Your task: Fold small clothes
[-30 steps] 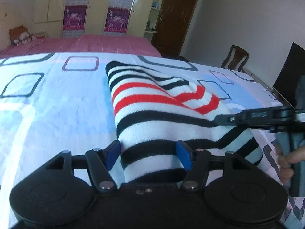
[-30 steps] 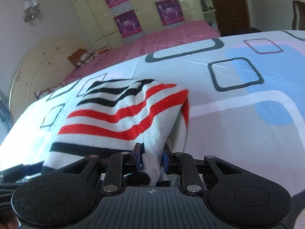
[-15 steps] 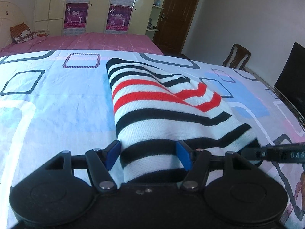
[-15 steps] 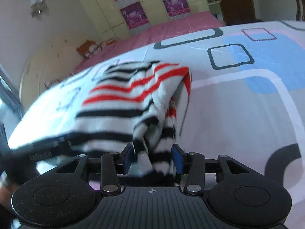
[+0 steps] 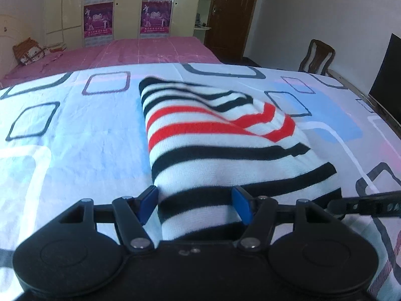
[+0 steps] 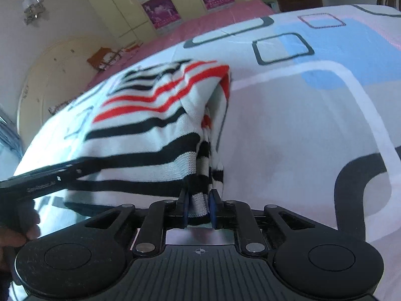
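A striped garment (image 5: 220, 148), white with black and red bands, is lying folded on the bed (image 5: 75, 135), whose sheet is printed with rounded squares. The garment's near edge is reaching back between the blue pads of both grippers.

Left gripper (image 5: 195, 207): its jaws are standing well apart, straddling the near left corner of the garment. The left pad (image 5: 147, 204) is sitting just beside the fabric's edge and the right pad (image 5: 241, 204) is resting against it; whether they are pressing cannot be told.

Right gripper (image 6: 198, 209): its jaws are standing close together, with a bunched, layered edge of the garment (image 6: 160, 115) between the pads. Both pads are touching the cloth, and the fabric is hanging in vertical folds above them.

In each wrist view the other gripper is showing as a dark bar at the frame's side. A hand (image 6: 15, 238) is showing at the left edge of the right wrist view.
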A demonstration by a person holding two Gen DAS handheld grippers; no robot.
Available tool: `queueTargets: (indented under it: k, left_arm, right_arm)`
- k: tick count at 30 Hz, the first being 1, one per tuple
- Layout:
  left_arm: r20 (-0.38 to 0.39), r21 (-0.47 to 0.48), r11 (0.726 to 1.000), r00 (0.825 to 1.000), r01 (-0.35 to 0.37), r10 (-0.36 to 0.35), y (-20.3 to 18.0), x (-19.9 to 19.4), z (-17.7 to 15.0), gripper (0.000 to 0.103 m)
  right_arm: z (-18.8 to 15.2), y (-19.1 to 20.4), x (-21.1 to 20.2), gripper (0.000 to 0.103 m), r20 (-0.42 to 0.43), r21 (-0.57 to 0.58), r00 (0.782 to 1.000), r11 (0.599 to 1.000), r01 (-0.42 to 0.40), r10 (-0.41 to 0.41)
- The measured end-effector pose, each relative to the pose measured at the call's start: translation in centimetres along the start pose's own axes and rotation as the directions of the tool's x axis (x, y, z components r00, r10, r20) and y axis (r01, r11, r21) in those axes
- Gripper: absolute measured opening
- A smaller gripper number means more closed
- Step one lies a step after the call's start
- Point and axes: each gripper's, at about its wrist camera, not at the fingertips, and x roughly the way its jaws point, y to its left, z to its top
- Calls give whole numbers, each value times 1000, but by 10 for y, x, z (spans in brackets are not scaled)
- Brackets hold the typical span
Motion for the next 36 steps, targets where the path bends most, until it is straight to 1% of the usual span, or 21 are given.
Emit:
queueTargets:
  k: [1, 2, 3, 7, 9, 12, 18, 20, 22, 23, 24, 25, 27, 28, 29, 30, 32, 33, 35, 36]
  left_arm:
    - [8, 11, 1000, 1000, -1, 1, -1, -2, 2, 62]
    - [18, 24, 1000, 1000, 2, -2, -2, -4, 5, 62]
    - [27, 36, 999, 1000, 3, -4, -4, -6, 9, 62]
    - [58, 77, 997, 998, 20, -25, -9, -9, 26, 62]
    - [66, 76, 997, 997, 24, -29, -6, -5, 36, 62]
    - [76, 57, 998, 997, 16, -20, 3, 7, 50, 61]
    - [95, -6, 1000, 995, -30, 30, 26, 32, 68, 60]
    - [90, -23, 999, 996, -26, 28, 33, 41, 74, 60]
    - [69, -30, 999, 997, -15, 18, 36, 54, 78, 60]
    - [60, -30, 999, 998, -11, 12, 37, 59, 79, 60]
    - [46, -34, 999, 999, -8, 10, 38, 67, 79, 59]
    - [35, -40, 999, 999, -8, 9, 39, 72, 78, 58]
    - [14, -51, 999, 1000, -12, 13, 42, 82, 74, 56]
    - [-5, -59, 998, 1000, -23, 23, 44, 87, 69, 56]
    - [-11, -73, 997, 1000, -21, 20, 46, 91, 65, 57]
    - [-6, -86, 996, 1000, -12, 12, 48, 92, 61, 57]
    - [4, -87, 996, 1000, -13, 13, 48, 90, 59, 57]
    - [1, -84, 996, 1000, -11, 12, 47, 89, 61, 56]
    - [11, -83, 996, 1000, -8, 9, 47, 83, 68, 55]
    - [33, -75, 997, 999, -15, 18, 46, 81, 71, 54]
  right_arm:
    - [3, 0, -4, 34, 17, 6, 1000, 1000, 1, -1]
    - [7, 1, -10, 50, 47, 8, 999, 1000, 4, -4]
    - [12, 2, -13, 54, 67, 8, 998, 1000, 4, -4]
    - [36, 3, -12, 54, 104, 12, 995, 1000, 13, -14]
    - [52, 3, -5, 54, 123, 25, 992, 999, 23, -25]
    - [73, 0, 14, 54, 134, 55, 991, 998, 16, -24]
    - [108, -8, 63, 54, 97, 119, 995, 993, 15, -27]
    - [114, -12, 76, 54, 84, 139, 996, 990, 14, -26]
    - [119, -15, 86, 54, 77, 155, 997, 988, 11, -23]
    - [121, -14, 88, 42, 82, 150, 996, 989, 13, -25]
    - [122, -11, 91, 29, 85, 131, 996, 991, 12, -24]
    - [123, -8, 92, 28, 89, 108, 995, 994, 22, -32]
    - [121, 5, 93, 18, 113, -7, 990, 996, 83, -82]
    - [118, 8, 95, 18, 122, -59, 985, 989, 133, -125]
    - [115, 6, 99, 18, 126, -85, 977, 980, 182, -171]
    - [113, 2, 103, 18, 119, -82, 975, 977, 199, -188]
    - [112, -9, 103, 18, 112, -46, 980, 985, 168, -162]
    - [112, -9, 101, 19, 112, -57, 981, 985, 165, -158]
    - [115, -8, 92, 19, 134, -45, 979, 986, 158, -151]
    - [118, -7, 86, 19, 155, -32, 977, 988, 154, -147]
